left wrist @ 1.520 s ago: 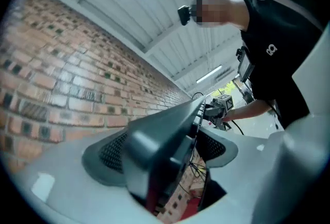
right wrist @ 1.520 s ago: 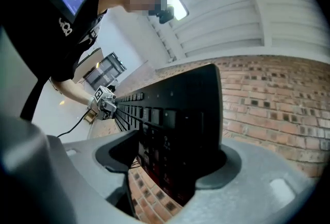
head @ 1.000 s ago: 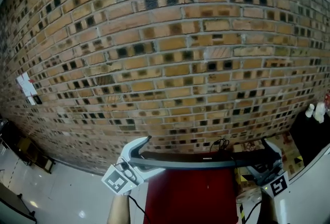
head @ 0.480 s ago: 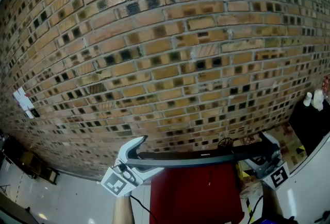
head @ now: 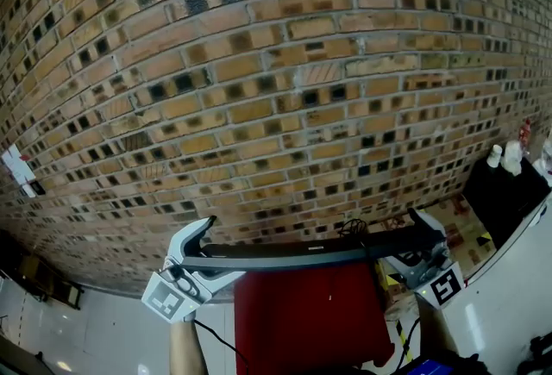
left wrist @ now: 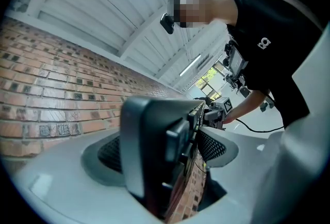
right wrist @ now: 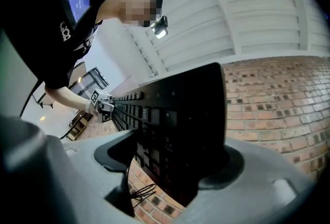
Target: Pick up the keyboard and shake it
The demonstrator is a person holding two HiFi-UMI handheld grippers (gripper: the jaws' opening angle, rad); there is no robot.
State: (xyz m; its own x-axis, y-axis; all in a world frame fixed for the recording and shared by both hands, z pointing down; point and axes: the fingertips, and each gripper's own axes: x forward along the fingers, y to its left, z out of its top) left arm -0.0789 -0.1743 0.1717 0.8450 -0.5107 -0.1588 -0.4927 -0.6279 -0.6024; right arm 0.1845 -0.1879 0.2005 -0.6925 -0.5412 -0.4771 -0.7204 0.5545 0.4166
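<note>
In the head view the keyboard [head: 302, 254] shows only its thin edge, key face unseen, and both ends are covered by the jaws of the left gripper [head: 194, 251] and the right gripper [head: 424, 242]. The red surface [head: 310, 317] beneath is cut off by the bottom picture edge. In the left gripper view the keyboard's near end is out of focus, and the pale items [head: 504, 156] at the far edge of the black top [head: 509, 196] are too small to identify.

My head camera is facing the brick wall [head: 276, 63]; each tool camera is looking closely along the keyboard [head: 302, 254] toward the other, sharing that wall.
</note>
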